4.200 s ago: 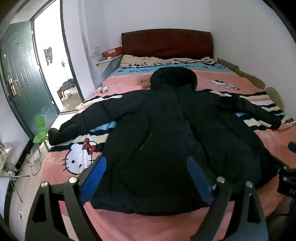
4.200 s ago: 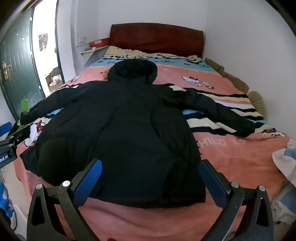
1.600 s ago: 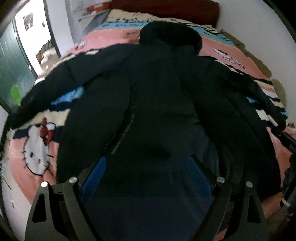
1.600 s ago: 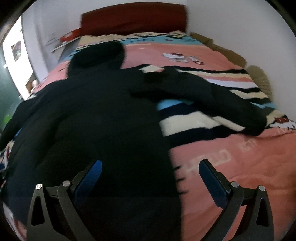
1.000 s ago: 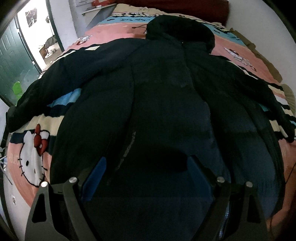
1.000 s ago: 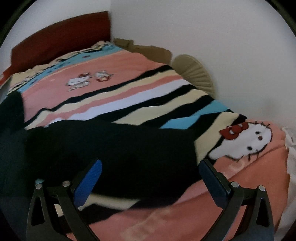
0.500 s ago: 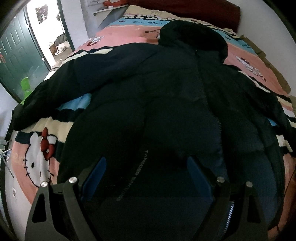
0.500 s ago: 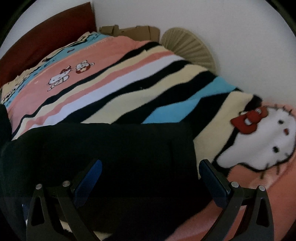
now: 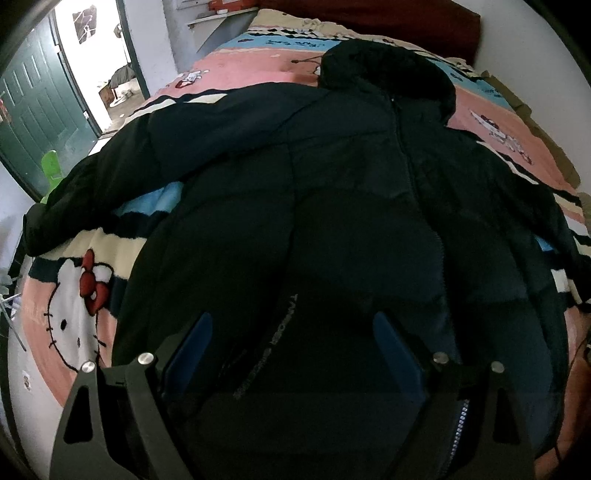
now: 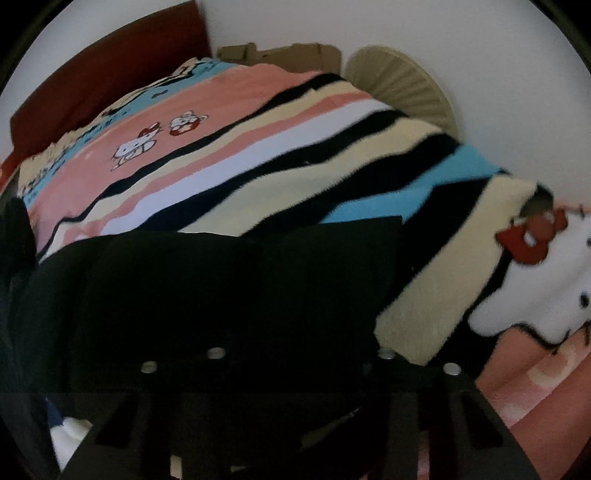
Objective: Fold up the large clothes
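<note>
A large black hooded jacket (image 9: 351, 206) lies spread face-up on the bed, hood toward the headboard and both sleeves out to the sides. My left gripper (image 9: 291, 332) hovers open over the jacket's lower front, blue pads (image 9: 192, 343) apart and nothing pinched. In the right wrist view the jacket's right sleeve (image 10: 221, 280) lies across the striped blanket (image 10: 295, 155). My right gripper (image 10: 299, 332) is down on the sleeve near its cuff. Its jaws are closing with the sleeve fabric between them, and the pads are hidden in the dark cloth.
The bed carries a pink cartoon-cat blanket (image 9: 74, 314) and has a dark red headboard (image 9: 369, 14). A green door (image 9: 33, 110) and a green chair (image 9: 50, 162) stand at the left. Cardboard (image 10: 280, 55) and a beige fan-shaped thing (image 10: 402, 85) lean on the right wall.
The right gripper's fingers have drawn together from wide apart, and it has dropped closer onto the sleeve. The left gripper has hardly moved over the jacket.
</note>
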